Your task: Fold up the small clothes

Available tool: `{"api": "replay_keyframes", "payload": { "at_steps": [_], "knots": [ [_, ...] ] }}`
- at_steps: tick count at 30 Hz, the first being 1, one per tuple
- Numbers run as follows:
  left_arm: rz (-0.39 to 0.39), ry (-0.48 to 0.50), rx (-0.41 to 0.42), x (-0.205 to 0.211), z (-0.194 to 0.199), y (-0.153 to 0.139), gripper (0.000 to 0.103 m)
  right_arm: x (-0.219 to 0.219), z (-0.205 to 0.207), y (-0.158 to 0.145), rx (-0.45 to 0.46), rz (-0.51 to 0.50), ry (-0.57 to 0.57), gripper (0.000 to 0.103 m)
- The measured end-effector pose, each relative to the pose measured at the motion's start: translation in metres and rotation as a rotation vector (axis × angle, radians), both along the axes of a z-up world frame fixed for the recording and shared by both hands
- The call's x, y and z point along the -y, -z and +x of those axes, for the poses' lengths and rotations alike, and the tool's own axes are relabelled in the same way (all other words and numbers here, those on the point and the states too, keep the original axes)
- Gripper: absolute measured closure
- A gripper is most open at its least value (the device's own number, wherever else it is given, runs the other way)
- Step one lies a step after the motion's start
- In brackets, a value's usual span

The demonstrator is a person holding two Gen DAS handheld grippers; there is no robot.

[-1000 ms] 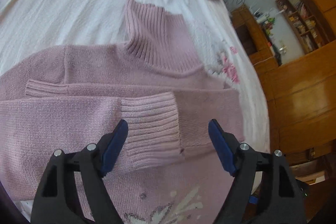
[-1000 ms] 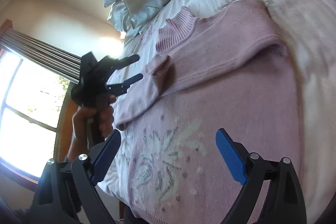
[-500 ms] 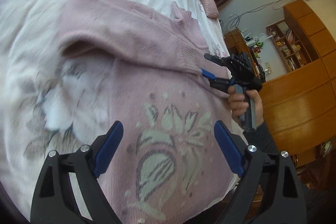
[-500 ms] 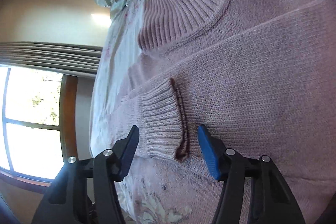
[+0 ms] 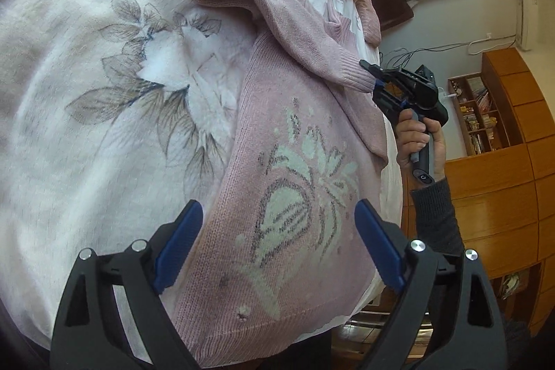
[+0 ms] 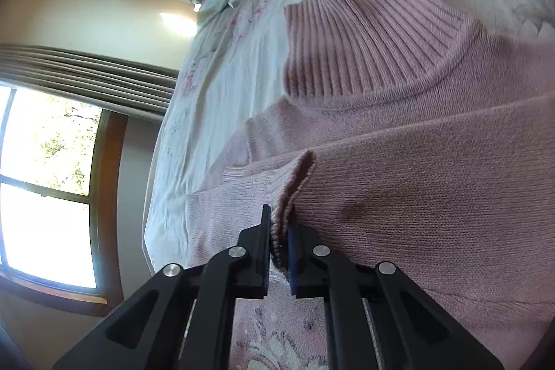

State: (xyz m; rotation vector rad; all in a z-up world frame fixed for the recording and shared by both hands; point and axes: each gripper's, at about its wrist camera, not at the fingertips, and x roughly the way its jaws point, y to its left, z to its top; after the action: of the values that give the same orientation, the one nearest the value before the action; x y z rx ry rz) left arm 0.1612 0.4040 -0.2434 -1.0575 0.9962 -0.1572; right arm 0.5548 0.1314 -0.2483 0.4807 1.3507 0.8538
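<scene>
— Pinching the ribbed cuff [image 6: 289, 196] of the pink knitted sweater [image 5: 298, 182], your right gripper [image 6: 279, 248] had its jaws closed on it.

— And your left gripper [image 5: 274, 248]?

— Gaped wide, empty, over the hem; the sleeve ran across the chest, nearer your right.

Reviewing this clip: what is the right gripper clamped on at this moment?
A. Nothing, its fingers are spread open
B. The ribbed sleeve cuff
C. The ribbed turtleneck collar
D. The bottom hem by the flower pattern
B. In the right wrist view the right gripper has its fingers pinched together on the ribbed sleeve cuff of the pink sweater; the collar lies untouched farther off.
</scene>
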Motion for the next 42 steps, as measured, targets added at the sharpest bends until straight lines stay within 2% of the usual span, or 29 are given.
{"api": "replay_keyframes", "payload": {
  "at_steps": [4,9,13,17,21,25,33,42],
  "knots": [
    [-0.002,-0.013,-0.002,-0.001,-0.007,-0.002,0.015,0.014,-0.006,-0.042,0.092,-0.019,0.010,0.096],
    [0.002,-0.020,0.017,-0.002,-0.014,-0.012,0.015,0.051,-0.009,-0.088,0.187,-0.043,0.073,0.096],
    [0.011,-0.013,0.030,0.001,-0.015,-0.020,0.015,0.086,-0.007,-0.109,0.223,-0.060,0.130,0.096],
    [0.009,-0.016,0.038,0.001,-0.014,-0.025,0.015,0.124,-0.005,-0.115,0.239,-0.091,0.182,0.096],
    [0.008,-0.011,0.039,0.002,-0.011,-0.026,0.015,0.159,0.000,-0.103,0.224,-0.114,0.229,0.096],
    [0.016,-0.002,0.039,0.007,-0.007,-0.029,0.015,0.182,0.008,-0.080,0.188,-0.129,0.256,0.096],
    [0.023,0.017,0.026,0.014,0.003,-0.026,0.015,0.213,0.016,-0.034,0.127,-0.142,0.292,0.096],
    [0.026,0.045,0.018,0.025,0.011,-0.022,0.015,0.234,0.018,-0.004,0.091,-0.164,0.324,0.097]
  ]
}}
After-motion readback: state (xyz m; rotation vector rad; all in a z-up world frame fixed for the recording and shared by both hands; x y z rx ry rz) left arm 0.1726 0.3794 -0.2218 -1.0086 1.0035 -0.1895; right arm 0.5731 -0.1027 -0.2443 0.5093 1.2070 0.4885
